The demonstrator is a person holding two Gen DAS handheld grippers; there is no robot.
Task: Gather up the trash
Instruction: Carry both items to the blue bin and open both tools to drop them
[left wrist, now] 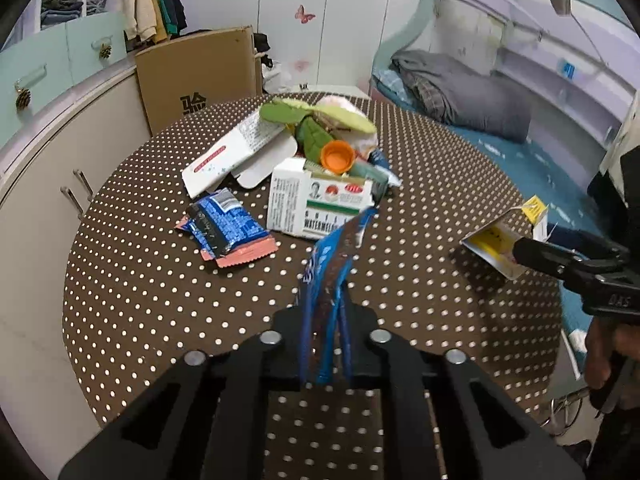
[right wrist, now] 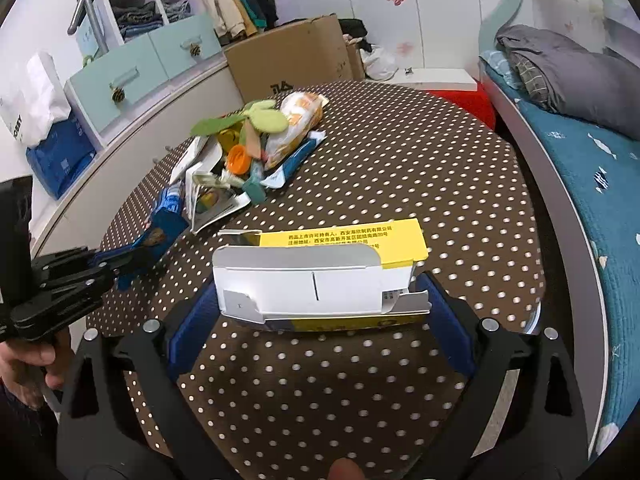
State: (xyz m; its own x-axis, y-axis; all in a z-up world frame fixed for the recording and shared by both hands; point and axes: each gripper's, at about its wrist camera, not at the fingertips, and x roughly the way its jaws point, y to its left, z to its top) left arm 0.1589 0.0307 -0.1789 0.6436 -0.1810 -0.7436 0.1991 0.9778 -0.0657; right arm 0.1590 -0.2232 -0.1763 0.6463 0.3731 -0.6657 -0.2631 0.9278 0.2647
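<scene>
while the left claw point(left wrist: 326, 312) is closed tight on a blue wrapper point(left wrist: 332, 256), which sticks up from between its fingers above the dotted table point(left wrist: 160, 280), the right claw point(right wrist: 322, 304) grips a yellow and white carton point(right wrist: 320, 276) across its width, with the blue pads point(right wrist: 448, 320) pressing on both ends. the carton is lifted a little above the table, its open white flap turned to the camera. the other trash lies in a pile point(left wrist: 312, 160) at the far side of the table: a white box point(left wrist: 316, 204), an orange cap point(left wrist: 338, 156), green leaves point(left wrist: 312, 136) and flat packets point(left wrist: 224, 226). a bed point(right wrist: 592, 184) stands beside the table.
</scene>
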